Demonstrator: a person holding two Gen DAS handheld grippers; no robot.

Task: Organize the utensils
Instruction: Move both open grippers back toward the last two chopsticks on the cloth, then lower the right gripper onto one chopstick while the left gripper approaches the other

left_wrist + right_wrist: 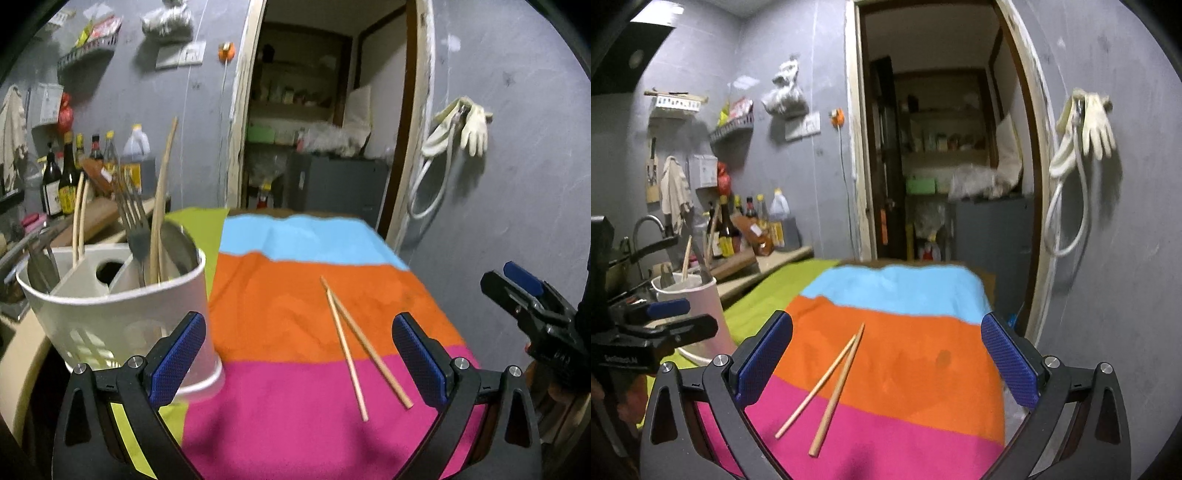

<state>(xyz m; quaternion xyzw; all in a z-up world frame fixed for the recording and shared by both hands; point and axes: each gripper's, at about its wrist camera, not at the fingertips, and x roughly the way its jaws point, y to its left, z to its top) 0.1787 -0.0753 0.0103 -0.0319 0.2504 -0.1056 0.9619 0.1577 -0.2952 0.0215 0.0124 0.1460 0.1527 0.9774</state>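
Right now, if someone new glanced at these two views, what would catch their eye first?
Probably the striped cloth in blue, orange and pink covering the table, with a pair of wooden chopsticks lying loose across its orange and pink bands. Next, the white utensil holder at the cloth's left edge, already holding a fork and more chopsticks. The left gripper and right gripper both hang open above the cloth, holding nothing.
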